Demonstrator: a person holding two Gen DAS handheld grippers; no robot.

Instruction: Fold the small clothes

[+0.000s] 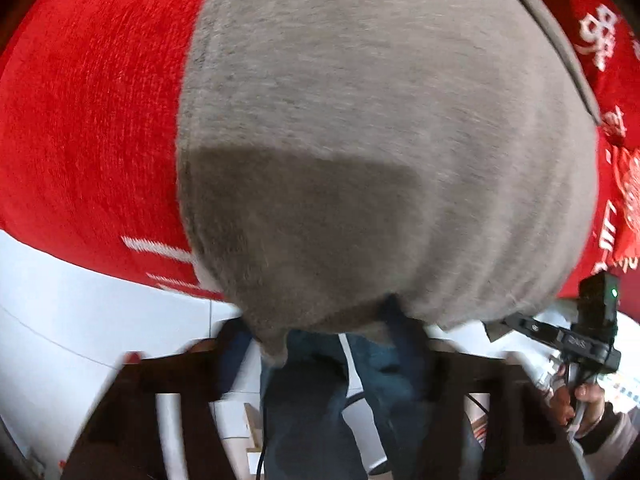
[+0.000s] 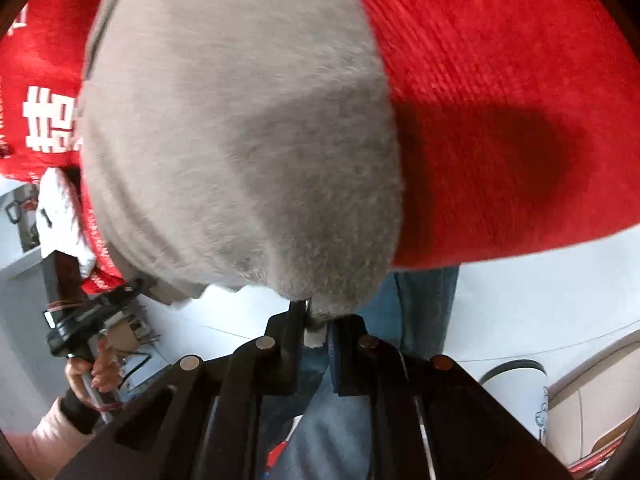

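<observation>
Garment: a small grey fleecy garment (image 1: 384, 128) lies spread over a red cloth (image 1: 88, 120) with white printed characters; its near edge hangs at the cloth's edge, toward the person.
Right hand-held gripper (image 2: 316, 320): narrowed down on a tuck of the garment's near edge, grey cloth caught between the fingers.
Left hand-held gripper (image 1: 320, 340): at the near edge too, with grey cloth bunched at its tips; blur hides whether the fingers actually clamp it, so I cannot tell.
Surroundings: the person's blue jeans (image 2: 332, 432) and a pale floor (image 2: 540, 304) show below the edge; the surface under the red cloth is hidden.
Step in hand: seemingly taking the near hem at two points to start a fold.
Next move calls for: lifting both points together, carrying them evenly away over the garment, and keeping the hem taut so the layers line up.
</observation>
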